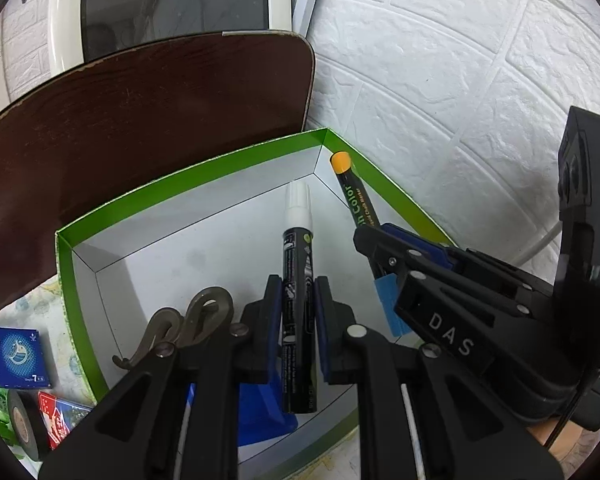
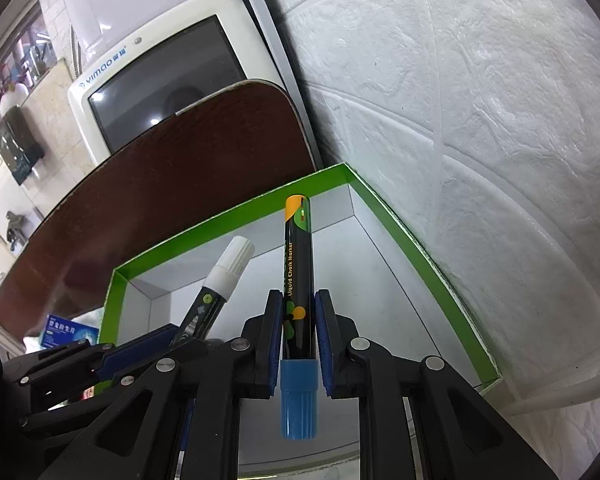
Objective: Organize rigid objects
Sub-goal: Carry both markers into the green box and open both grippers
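Observation:
My left gripper (image 1: 298,292) is shut on a black chalk marker with a white cap (image 1: 298,264), held over the green-rimmed box (image 1: 180,178). My right gripper (image 2: 298,308) is shut on a black chalk marker with a blue cap and orange end (image 2: 298,276), also over the box (image 2: 228,210). The right gripper (image 1: 380,248) shows in the left wrist view with the orange end (image 1: 340,161) near the box's far right corner. The white-capped marker (image 2: 224,276) and the left gripper (image 2: 156,344) show at left in the right wrist view. A brown metal hook (image 1: 188,320) lies in the box.
A dark brown board (image 1: 148,120) leans behind the box, with a white monitor (image 1: 172,0) behind it. A white textured wall (image 1: 460,80) stands to the right. A blue medicine packet (image 1: 10,356), a roll of black tape (image 1: 20,420) and a red packet (image 1: 60,416) lie left of the box.

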The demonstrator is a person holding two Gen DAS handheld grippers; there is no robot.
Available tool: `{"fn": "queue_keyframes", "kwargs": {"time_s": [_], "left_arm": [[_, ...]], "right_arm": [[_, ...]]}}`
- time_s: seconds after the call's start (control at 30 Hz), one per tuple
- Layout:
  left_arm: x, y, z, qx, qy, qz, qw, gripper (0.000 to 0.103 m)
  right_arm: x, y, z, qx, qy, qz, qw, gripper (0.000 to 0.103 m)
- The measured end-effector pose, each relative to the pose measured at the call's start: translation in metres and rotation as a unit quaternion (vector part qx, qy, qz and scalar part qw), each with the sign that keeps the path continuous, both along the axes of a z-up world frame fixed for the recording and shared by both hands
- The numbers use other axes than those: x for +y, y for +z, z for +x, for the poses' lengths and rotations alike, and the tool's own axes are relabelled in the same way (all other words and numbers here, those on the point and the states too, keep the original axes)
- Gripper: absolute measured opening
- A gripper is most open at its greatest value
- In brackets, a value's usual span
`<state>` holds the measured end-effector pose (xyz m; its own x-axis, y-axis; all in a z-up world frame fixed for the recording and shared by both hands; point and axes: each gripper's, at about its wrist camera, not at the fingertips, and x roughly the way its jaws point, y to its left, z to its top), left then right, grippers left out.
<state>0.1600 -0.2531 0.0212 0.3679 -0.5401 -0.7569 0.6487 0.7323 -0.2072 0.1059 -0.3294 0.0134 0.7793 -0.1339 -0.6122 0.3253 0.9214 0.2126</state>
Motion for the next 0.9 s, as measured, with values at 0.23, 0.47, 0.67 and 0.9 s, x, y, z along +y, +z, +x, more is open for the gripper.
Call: {"fn": "queue_keyframes", "kwargs": {"time_s": [0.23, 0.47, 0.67, 0.9], "left_arm": [[-0.008, -0.013, 0.0, 0.018, -0.006, 0.005, 0.9998, 0.014], [-0.012, -0.016, 0.001, 0.025, -0.005, 0.01, 0.9996, 0.014], [-0.008, -0.017, 0.002, 0.027, 0.002, 0.004, 0.9996, 0.014], [0.004, -0.007, -0.003, 0.018, 0.01, -0.007, 0.9998, 0.014]], "right_arm": [[-0.007, -0.008, 0.0, 0.013, -0.014, 0.0, 1.0, 0.018], [-0.008, -0.01, 0.001, 0.015, -0.018, -0.004, 1.0, 0.018], [-0.007, -0.011, 0.001, 0.019, -0.022, -0.004, 1.0, 0.018], [-0.002, -0.003, -0.004, 0.01, -0.02, -0.01, 1.0, 0.018]]}}
